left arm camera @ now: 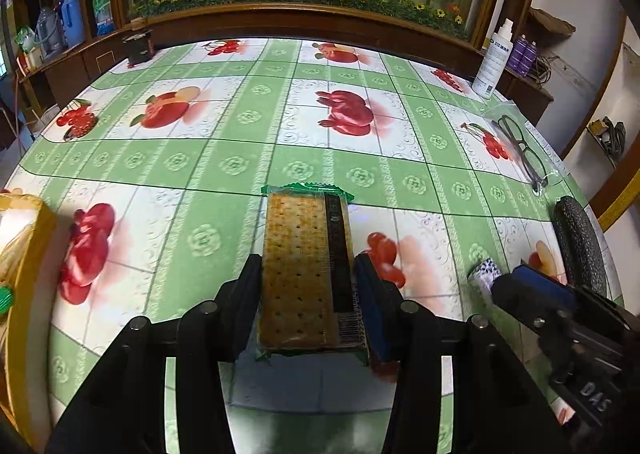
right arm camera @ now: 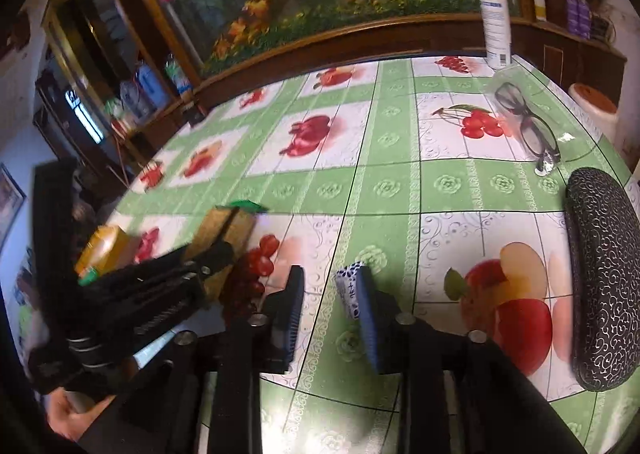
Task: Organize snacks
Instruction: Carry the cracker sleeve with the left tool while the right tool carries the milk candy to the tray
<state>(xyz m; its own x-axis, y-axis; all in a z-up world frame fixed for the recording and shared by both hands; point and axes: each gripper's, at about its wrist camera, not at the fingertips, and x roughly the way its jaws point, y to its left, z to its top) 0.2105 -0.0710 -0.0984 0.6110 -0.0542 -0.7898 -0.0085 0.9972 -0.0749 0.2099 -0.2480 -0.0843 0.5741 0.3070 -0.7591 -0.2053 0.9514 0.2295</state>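
Tongs of the left hand (left arm camera: 308, 294) clamped the cracker packet (left arm camera: 306, 274) by its long sides, above the worktop (left arm camera: 224, 166) near its near edge. It looked light, brittle and film-slick, so a gentle side grip suited it. The right tongs (right arm camera: 330, 294) stood part open and empty, a small patterned packet (right arm camera: 350, 288) against one pad. A yellow box (left arm camera: 24, 254) waited at the left edge.

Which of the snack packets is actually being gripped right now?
The green-wrapped cracker packet, pinched between the left gripper's black fingers. The small blue-and-white patterned packet merely lies beside the open right gripper.
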